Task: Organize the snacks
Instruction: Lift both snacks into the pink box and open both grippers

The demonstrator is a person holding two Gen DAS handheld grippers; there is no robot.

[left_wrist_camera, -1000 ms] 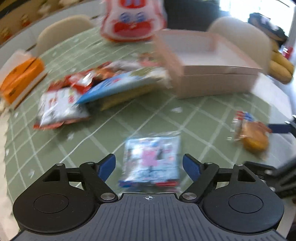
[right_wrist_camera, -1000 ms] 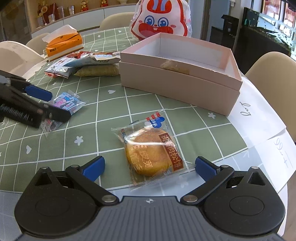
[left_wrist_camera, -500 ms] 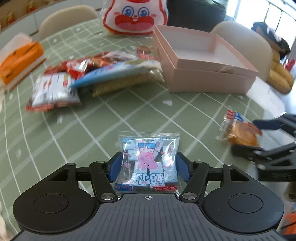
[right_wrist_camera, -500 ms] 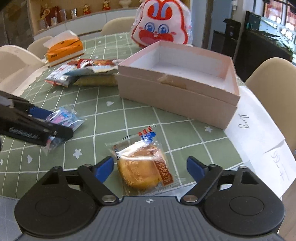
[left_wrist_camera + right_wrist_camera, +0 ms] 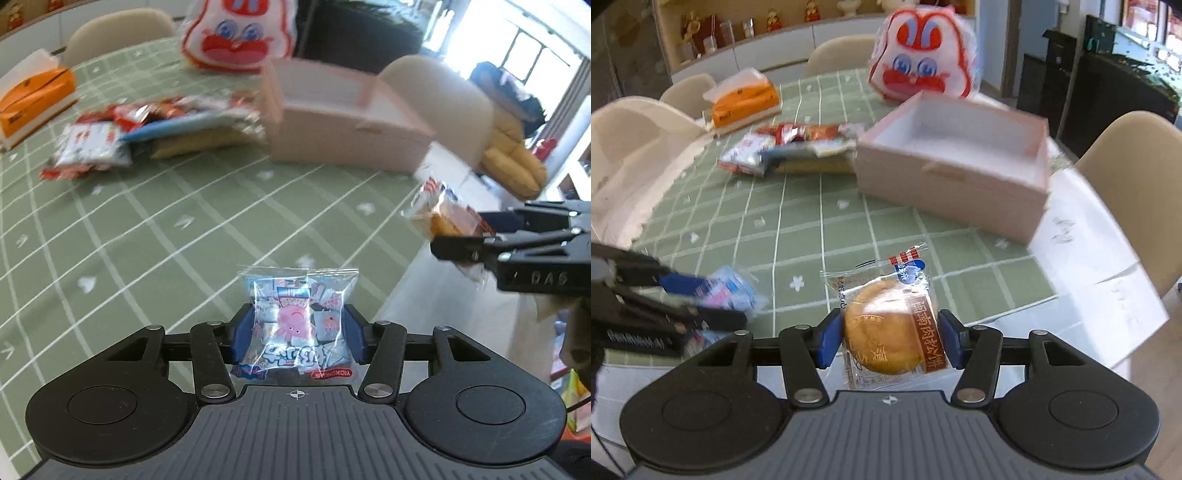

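Note:
My left gripper (image 5: 295,334) is shut on a clear candy bag with a pink pig print (image 5: 297,317), held above the green checked tablecloth (image 5: 147,229). My right gripper (image 5: 886,341) is shut on a wrapped round golden pastry (image 5: 886,334), also lifted off the table. Each gripper shows in the other view: the right one with the pastry (image 5: 447,221) at the right, the left one with the candy bag (image 5: 727,295) at the left. An open pink box (image 5: 960,162) stands ahead; its inside looks empty from here.
A pile of snack packets (image 5: 790,147) lies left of the box, also seen in the left wrist view (image 5: 155,125). An orange tissue box (image 5: 744,101) and a rabbit-face bag (image 5: 919,62) sit further back. White paper sheets (image 5: 1089,258) lie at the right. Chairs surround the table.
Both grippers have closed on their snacks and lifted them off the table: the left on the candy bag, the right on the pastry. Both views have tilted up and back.

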